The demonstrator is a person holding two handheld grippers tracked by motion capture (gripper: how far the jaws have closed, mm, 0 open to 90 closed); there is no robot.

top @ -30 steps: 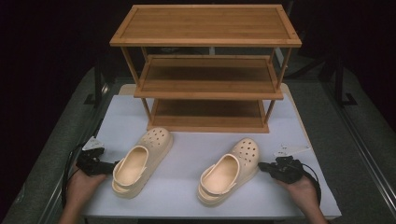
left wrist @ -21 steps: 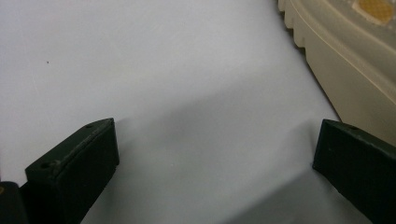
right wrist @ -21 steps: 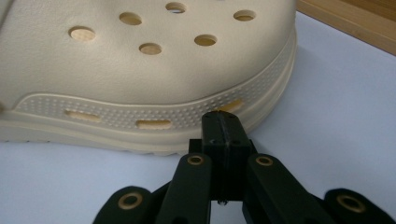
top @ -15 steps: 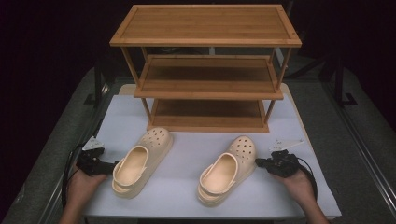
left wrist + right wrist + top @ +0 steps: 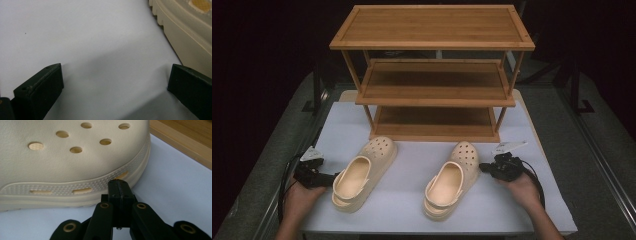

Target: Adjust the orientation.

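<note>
Currently, left to right: left tool (image 5: 324, 178) sits low on the white counter (image 5: 412, 155), jaws spread wide, nothing between them. Left gripper view has 1 jaw just beside the ribbed sole of the left cream foam clog (image 5: 185, 27), which lies to that tool's right, apart from the pads. From above, that clog (image 5: 362, 172) runs heel-near, toe angled toward the 3-tier bamboo shoe rack (image 5: 432, 75) at the back.

Right cream foam clog (image 5: 453, 180) lies parallel, well apart from the first, toe also toward the rack. Right tool (image 5: 484, 168) is fully closed on nothing, tip nearly at the clog's outer side wall by the vent slots (image 5: 82, 190); contact can't be confirmed.

Key relation: each clog lies inboard of its own tool, long axis pointing at the rack, so each hand is nearest its own shoe. Right jaws likely need opening before any grasp.
</note>
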